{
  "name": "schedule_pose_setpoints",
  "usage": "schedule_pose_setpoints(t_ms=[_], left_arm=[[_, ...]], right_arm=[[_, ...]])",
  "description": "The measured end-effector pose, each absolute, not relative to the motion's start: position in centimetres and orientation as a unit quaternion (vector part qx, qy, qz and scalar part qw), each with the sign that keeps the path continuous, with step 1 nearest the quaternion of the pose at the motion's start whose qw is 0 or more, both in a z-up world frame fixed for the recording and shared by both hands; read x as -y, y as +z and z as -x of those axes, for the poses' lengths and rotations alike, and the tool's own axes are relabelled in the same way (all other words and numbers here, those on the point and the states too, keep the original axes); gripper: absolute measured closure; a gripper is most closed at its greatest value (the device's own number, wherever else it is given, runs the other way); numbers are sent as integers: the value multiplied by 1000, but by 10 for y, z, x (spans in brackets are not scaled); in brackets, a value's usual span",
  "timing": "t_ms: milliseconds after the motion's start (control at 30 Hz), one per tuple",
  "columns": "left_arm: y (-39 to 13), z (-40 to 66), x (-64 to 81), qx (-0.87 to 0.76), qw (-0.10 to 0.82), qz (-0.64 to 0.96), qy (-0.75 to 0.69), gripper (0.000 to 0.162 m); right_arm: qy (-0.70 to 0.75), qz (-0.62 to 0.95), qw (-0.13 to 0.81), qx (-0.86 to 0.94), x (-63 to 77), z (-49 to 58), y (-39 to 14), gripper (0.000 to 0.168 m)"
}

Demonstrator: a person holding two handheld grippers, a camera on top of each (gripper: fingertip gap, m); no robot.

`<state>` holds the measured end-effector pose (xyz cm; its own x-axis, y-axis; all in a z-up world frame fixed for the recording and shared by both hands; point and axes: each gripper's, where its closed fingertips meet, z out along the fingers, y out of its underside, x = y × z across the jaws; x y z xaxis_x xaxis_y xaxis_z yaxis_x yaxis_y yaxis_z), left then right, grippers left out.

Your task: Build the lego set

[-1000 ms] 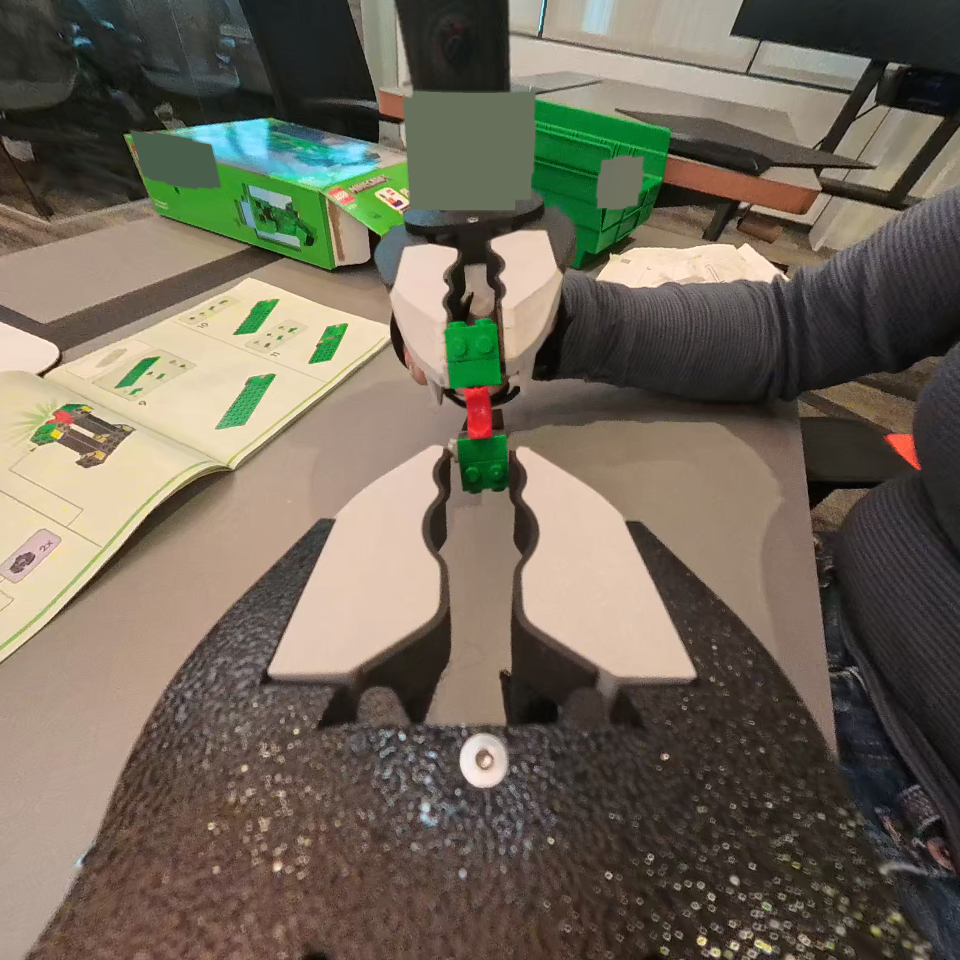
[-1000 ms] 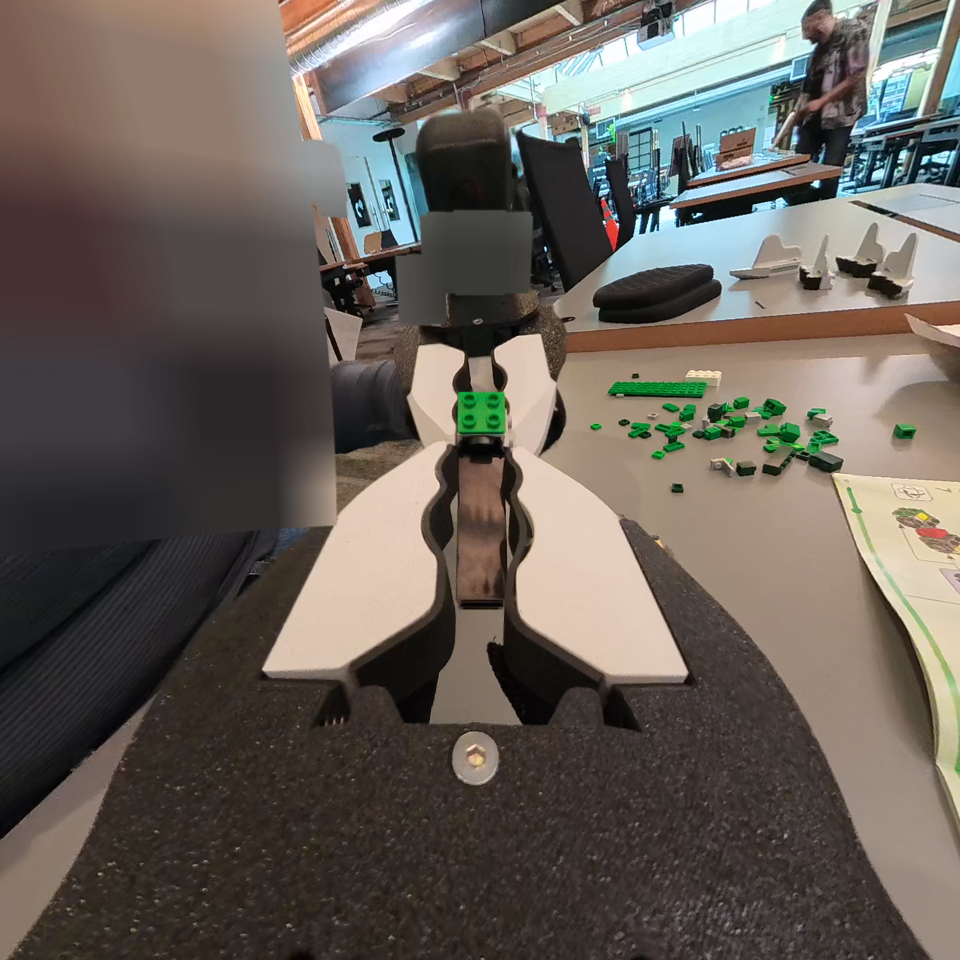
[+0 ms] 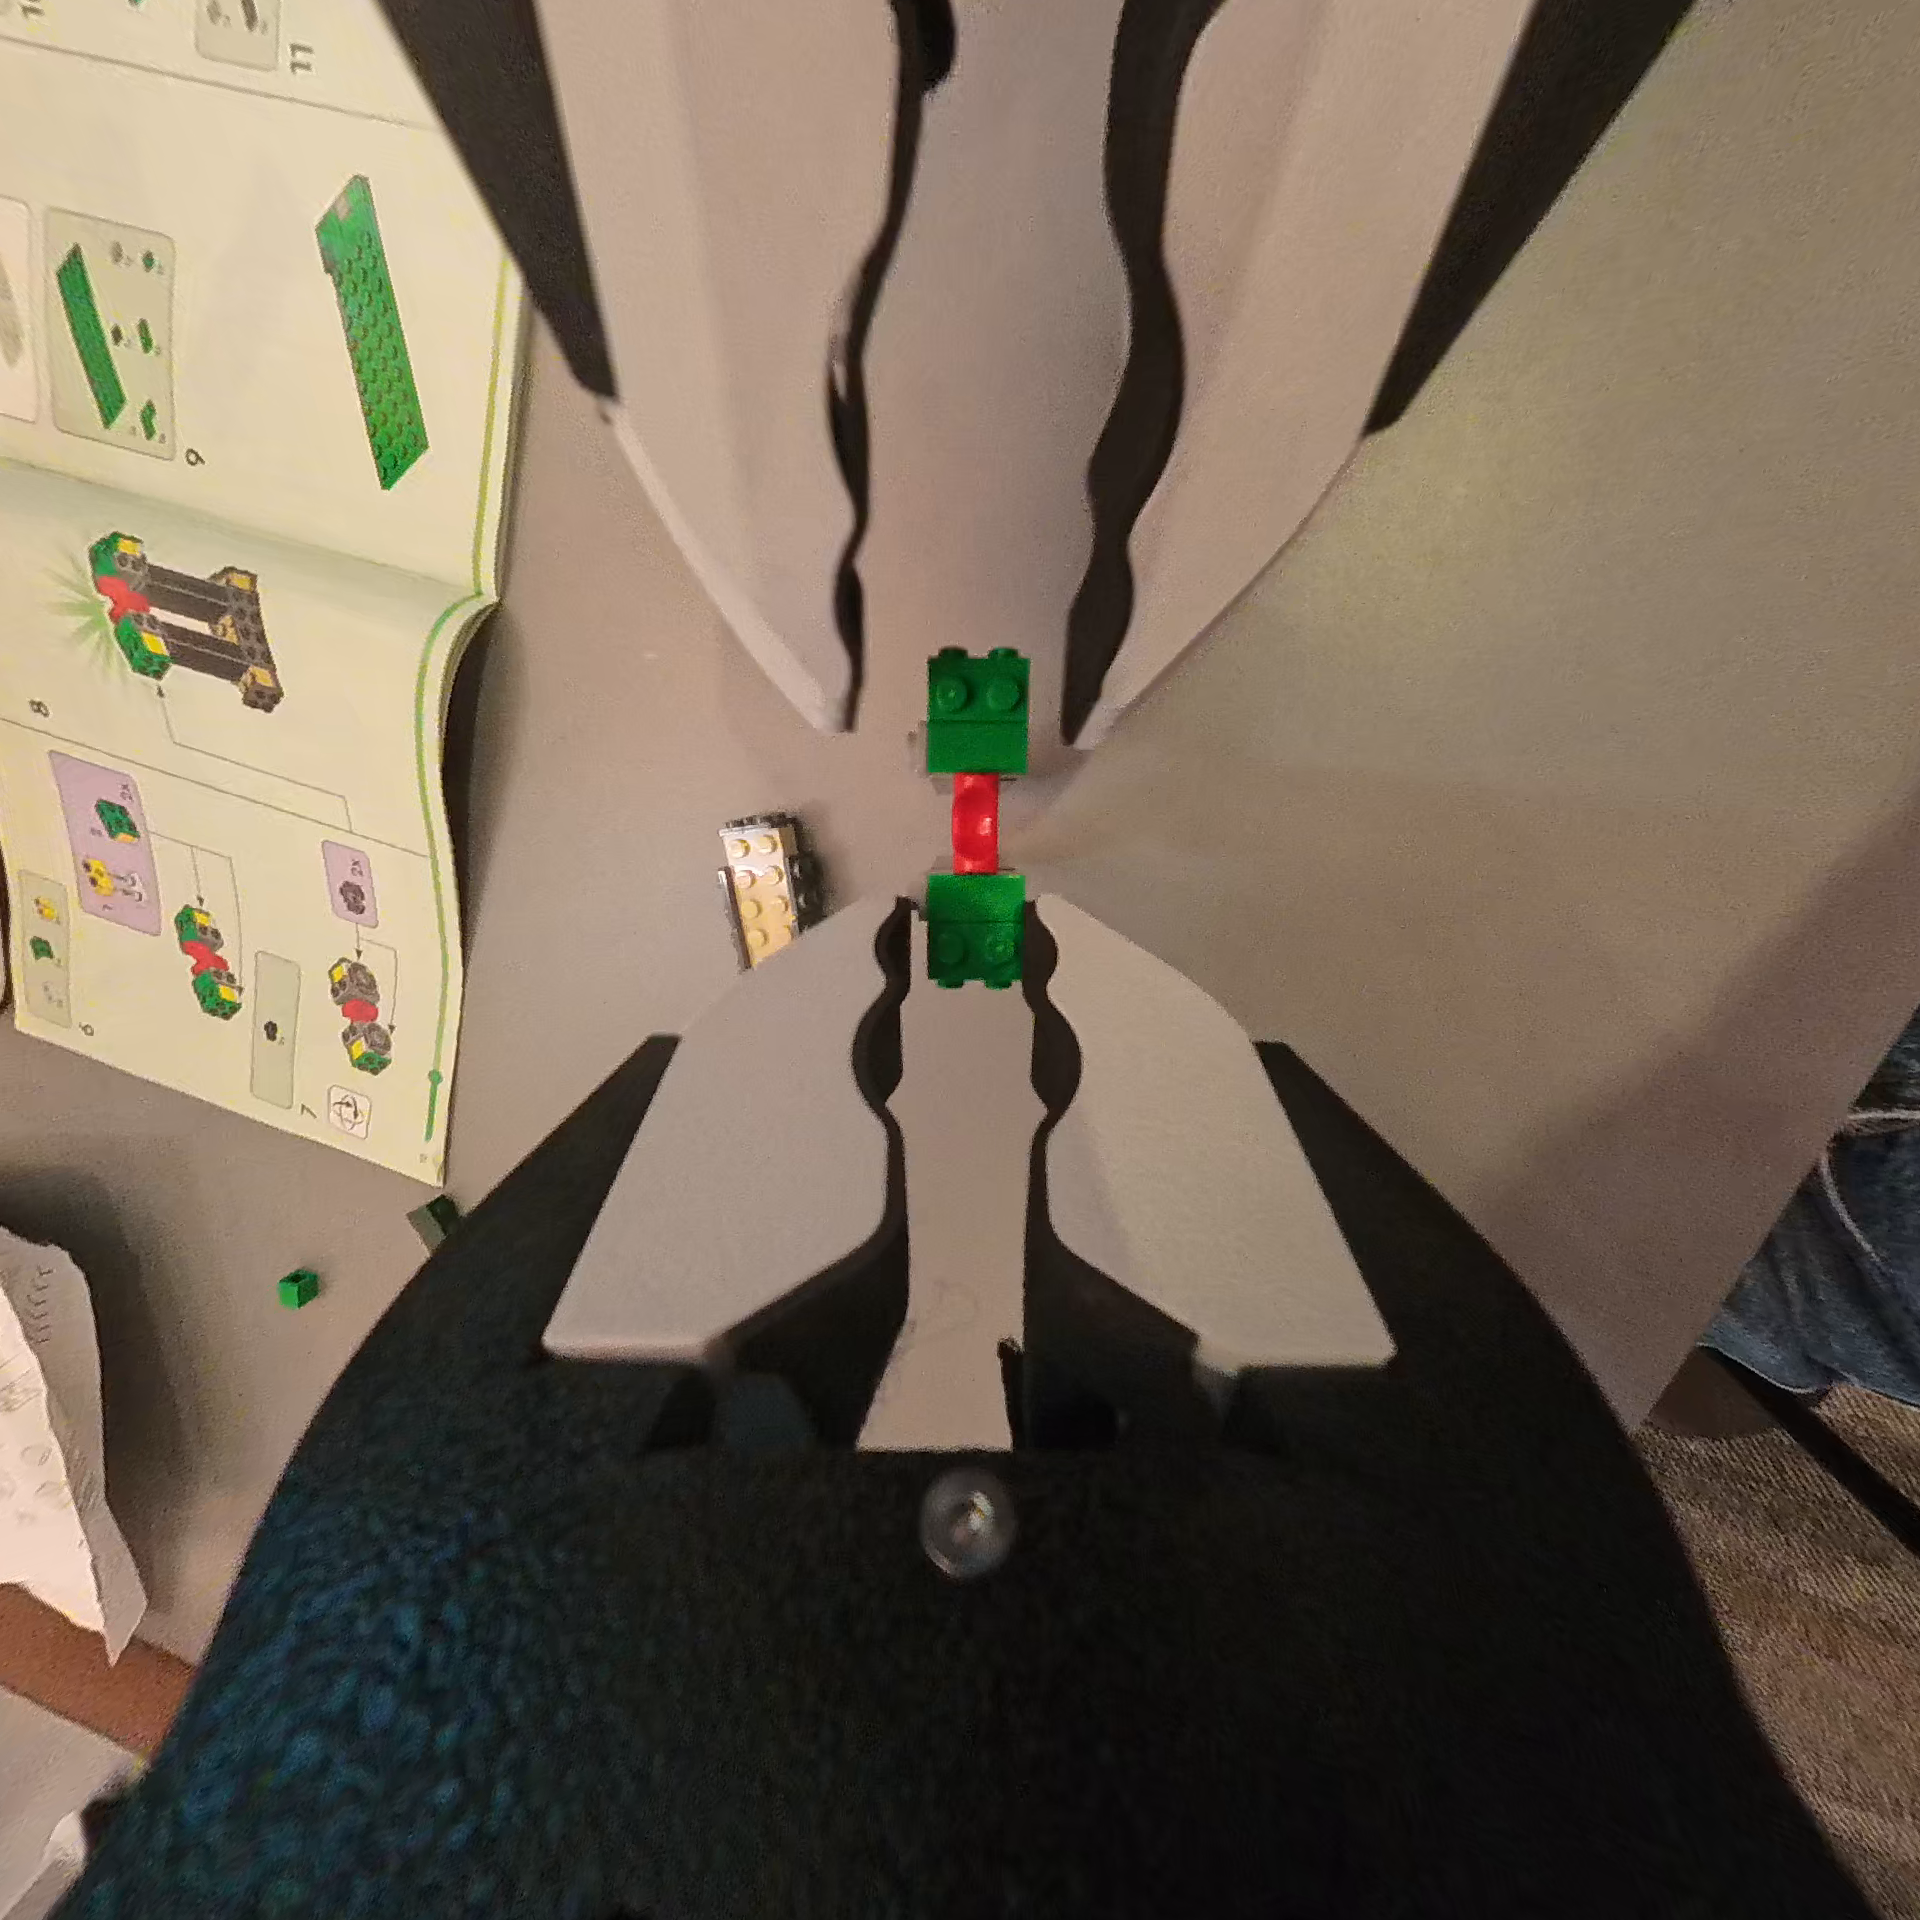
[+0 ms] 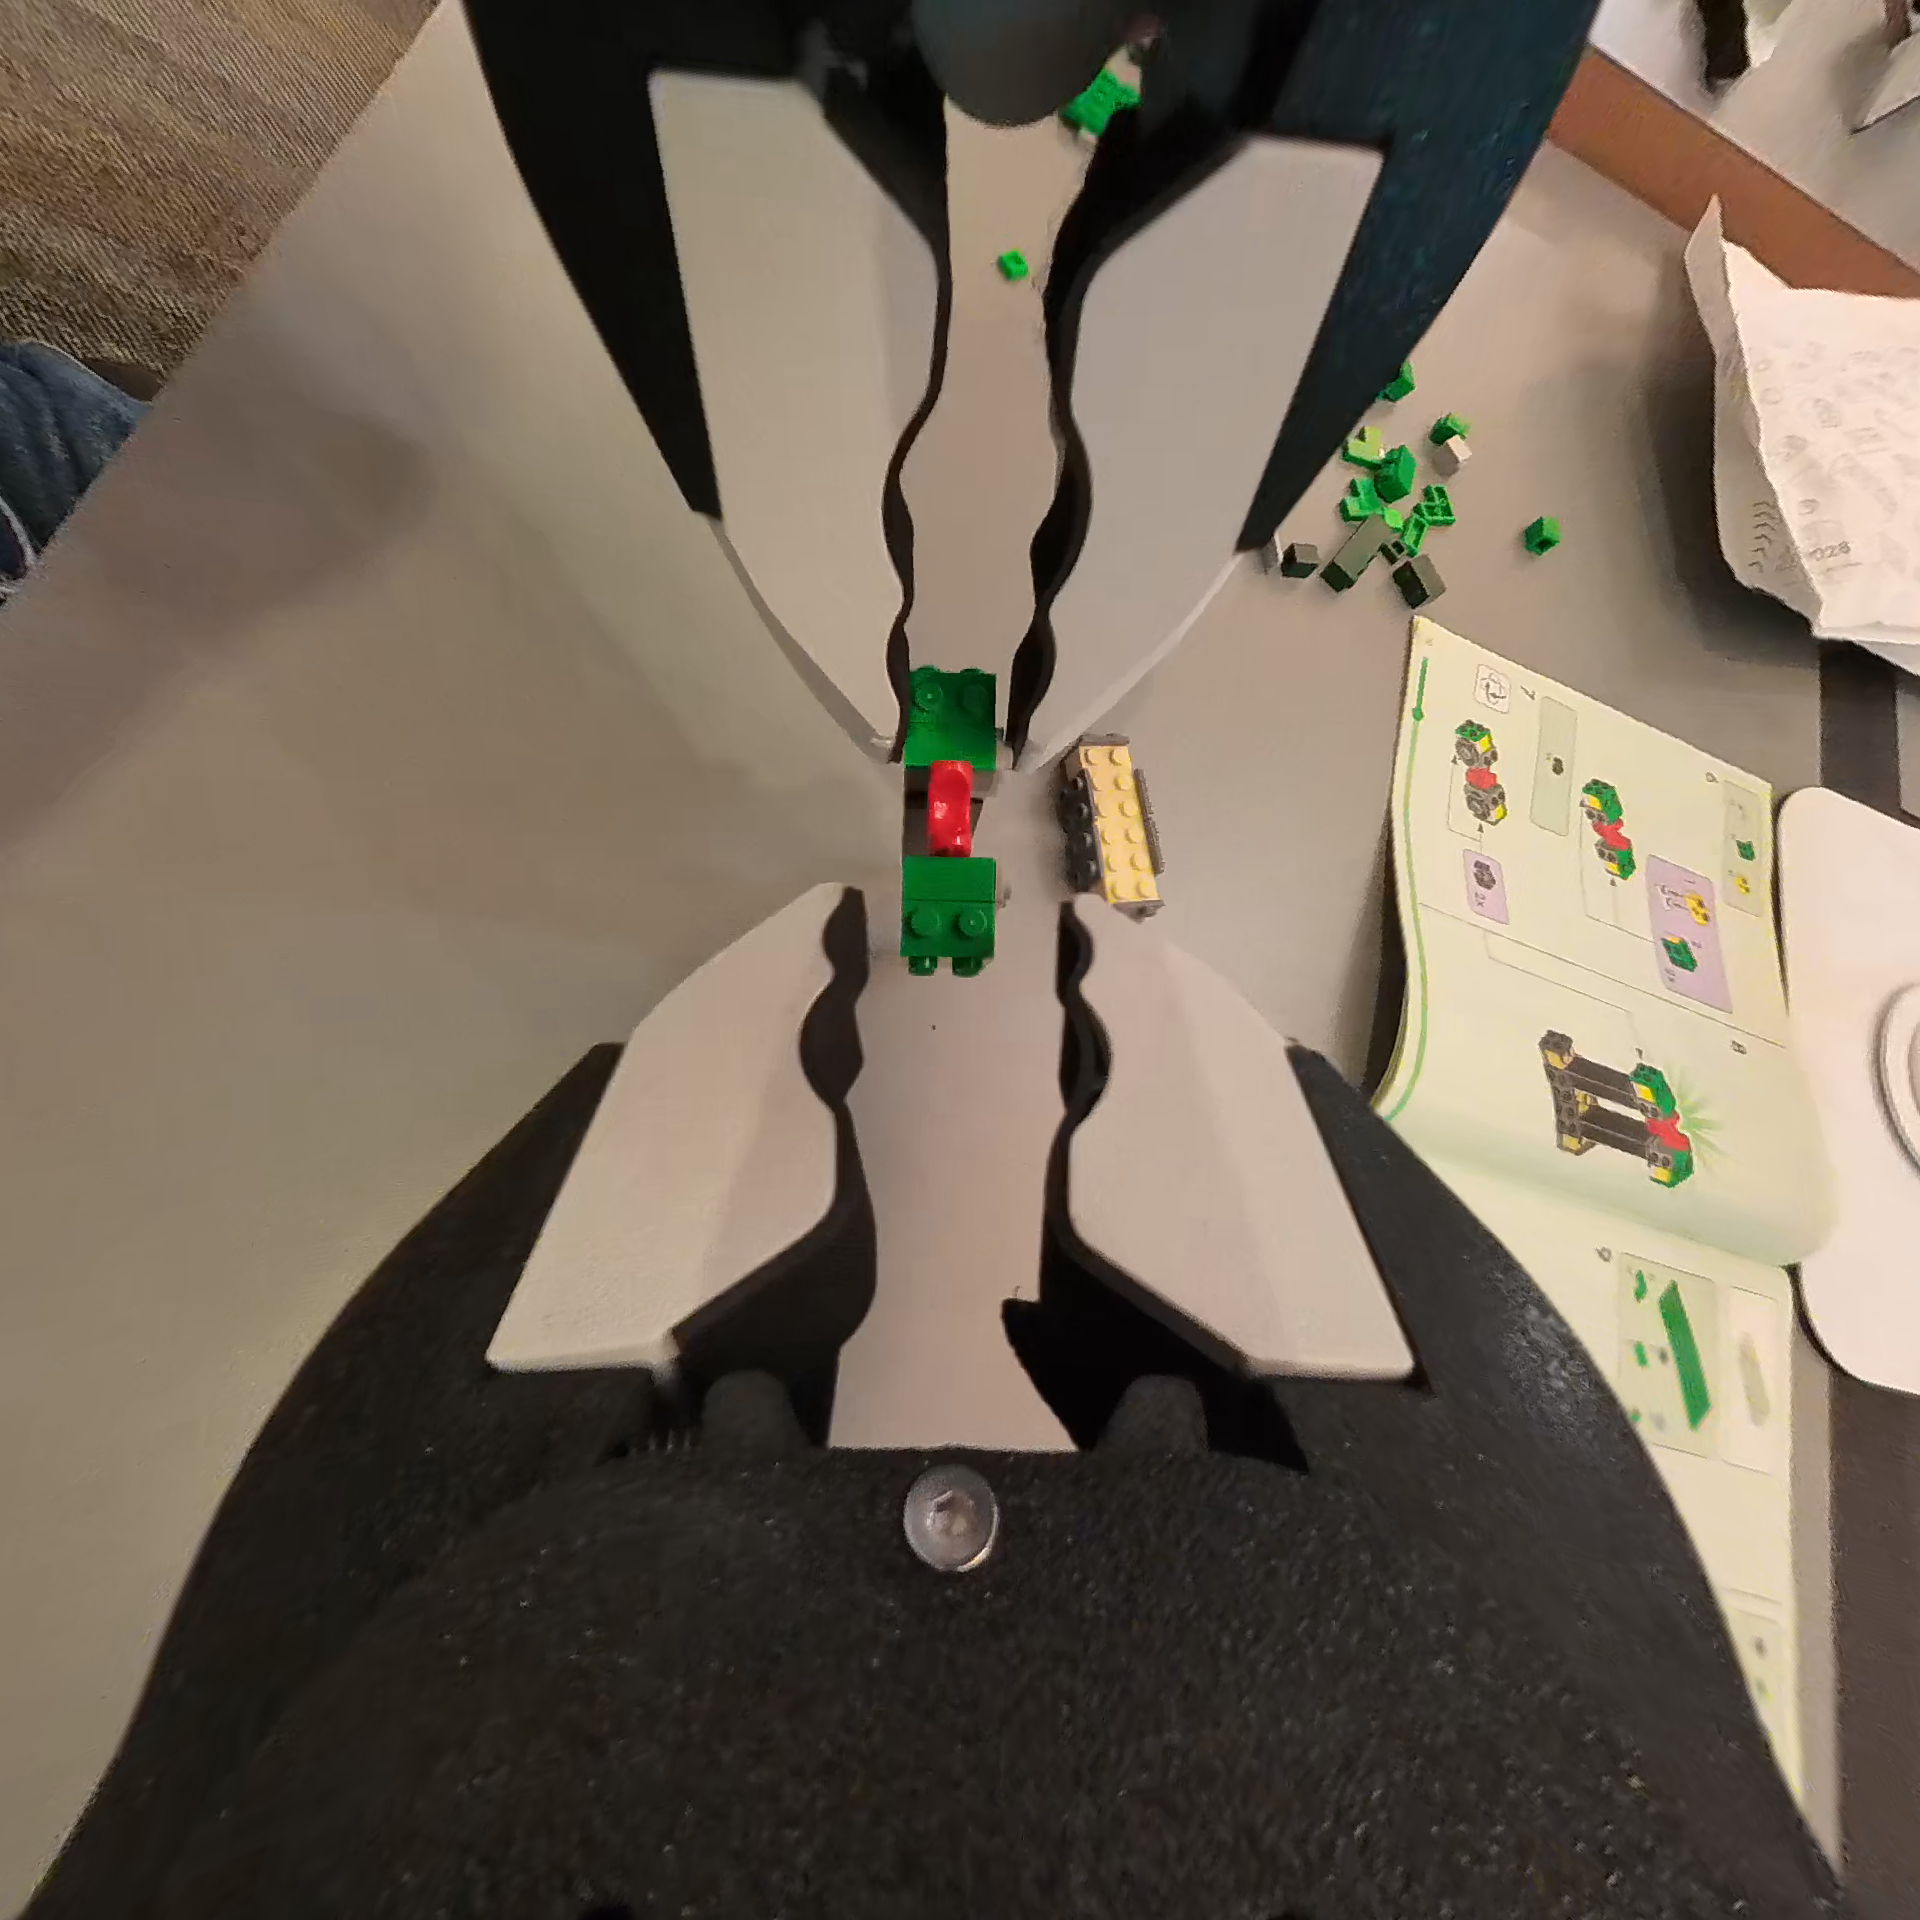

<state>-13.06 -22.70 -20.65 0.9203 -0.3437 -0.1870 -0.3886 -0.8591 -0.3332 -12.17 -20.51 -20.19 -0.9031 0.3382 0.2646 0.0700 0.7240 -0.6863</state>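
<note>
A small assembly of two green blocks joined by a red piece (image 3: 975, 821) is held just over the grey table; it also shows in the right wrist view (image 4: 948, 821). My left gripper (image 3: 971, 914) is shut on one green block (image 3: 975, 930). My right gripper (image 4: 961, 904) is open, its fingers standing a little off each side of the other green block (image 4: 945, 914). The two grippers face each other tip to tip and point down at the table. A tan and dark grey brick assembly (image 4: 1112, 831) lies on the table beside them, also seen in the left wrist view (image 3: 769, 883).
An open instruction booklet (image 3: 239, 623) (image 4: 1558, 987) lies beside the work spot. A pile of loose green and grey pieces (image 4: 1382, 509) lies farther off. Crumpled paper (image 4: 1818, 416) and a white flat object (image 4: 1860, 1091) sit at the table's side. A single small green piece (image 3: 298, 1286) lies near the booklet. The grippers are tip to tip, or close to it.
Both grippers have tipped from level to pointing down at the table, bringing the assembly low beside the tan brick assembly. My right gripper has opened off its green block.
</note>
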Motion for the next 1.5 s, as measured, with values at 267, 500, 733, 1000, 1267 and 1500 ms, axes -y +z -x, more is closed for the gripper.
schedule_pose_setpoints(t_ms=[267, 500, 733, 1000, 1267, 1500], left_arm=[[-183, 141, 212, -148, 328, 925, 123, 132], [-142, 119, 207, -97, 553, 827, 10, 132], [-134, 110, 205, -103, 586, 803, -47, 137], [-137, 113, 202, -124, 555, 822, -8, 144], [-160, 113, 201, -188, 446, 873, 58, 144], [-158, 110, 197, -201, 432, 877, 60, 144]], right_arm=[[458, 140, 211, 852, 199, 126, -182, 149], [597, 156, 148, 773, 196, 115, -155, 149], [633, 144, 134, 748, 196, 108, -146, 149], [618, 146, 178, 752, 192, 111, -139, 147], [472, 136, 201, 848, 195, 107, -151, 140], [389, 112, 221, 888, 198, 109, -165, 150]])
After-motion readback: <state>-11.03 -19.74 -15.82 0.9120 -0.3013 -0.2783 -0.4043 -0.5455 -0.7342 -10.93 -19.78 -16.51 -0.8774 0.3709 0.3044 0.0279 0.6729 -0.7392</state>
